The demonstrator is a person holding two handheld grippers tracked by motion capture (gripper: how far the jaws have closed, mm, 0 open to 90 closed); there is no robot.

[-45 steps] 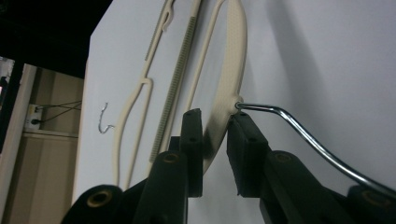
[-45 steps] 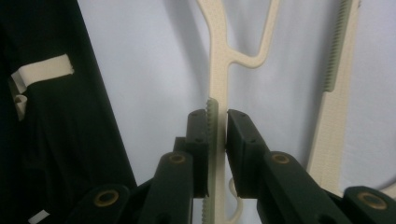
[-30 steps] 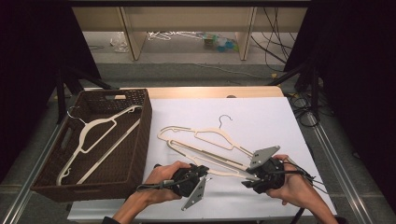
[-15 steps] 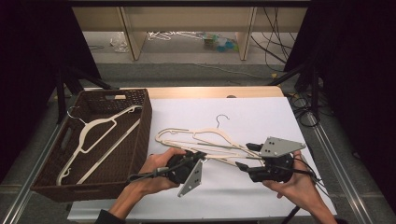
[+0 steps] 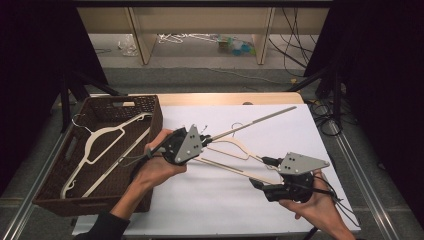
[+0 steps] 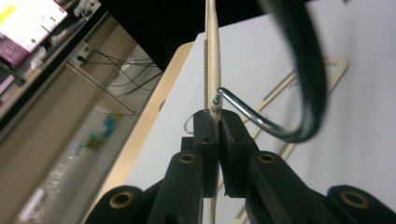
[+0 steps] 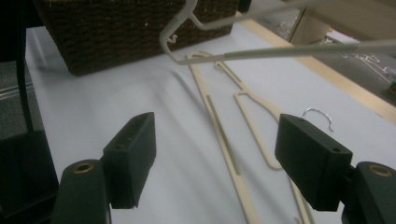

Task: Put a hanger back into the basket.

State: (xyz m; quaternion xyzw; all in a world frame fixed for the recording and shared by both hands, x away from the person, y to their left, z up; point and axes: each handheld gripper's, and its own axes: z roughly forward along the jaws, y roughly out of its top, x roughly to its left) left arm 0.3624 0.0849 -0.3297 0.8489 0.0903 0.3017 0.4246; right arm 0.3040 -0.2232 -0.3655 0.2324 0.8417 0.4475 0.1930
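Left gripper (image 5: 204, 137) is up off the table, beside the right rim of the basket (image 5: 150, 107), in the person's left hand (image 5: 157, 167). Its jaws are clamped tight on a cream hanger (image 5: 250, 124); the left gripper view shows them pinching the neck of the hanger (image 6: 213, 56) right where the metal hook (image 6: 261, 122) screws in. Hanger is held edge-on, so in the high view it reads as a thin rod running from the gripper up and to the right over the white sheet (image 5: 220, 200), tilted, far end in the air over the sheet's back part.

Right gripper (image 5: 260, 172) is low over the near right part of the sheet, in the right hand (image 5: 312, 207). Jaws wide apart, nothing between them; the right gripper view shows bare sheet (image 7: 116, 84) in the gap.

Second cream hanger (image 5: 235, 150) lies flat on the sheet between the two grippers, hook pointing to the back of the table. In the right gripper view this flat hanger (image 7: 224, 126) sits just ahead of the open jaws, with the held one (image 7: 280, 50) crossing above it.

Third hanger, white (image 5: 100, 145), lies inside the brown wicker basket at the left side of the table, hook toward the back left corner.

Wooden table edge (image 5: 225, 98) shows behind the sheet.
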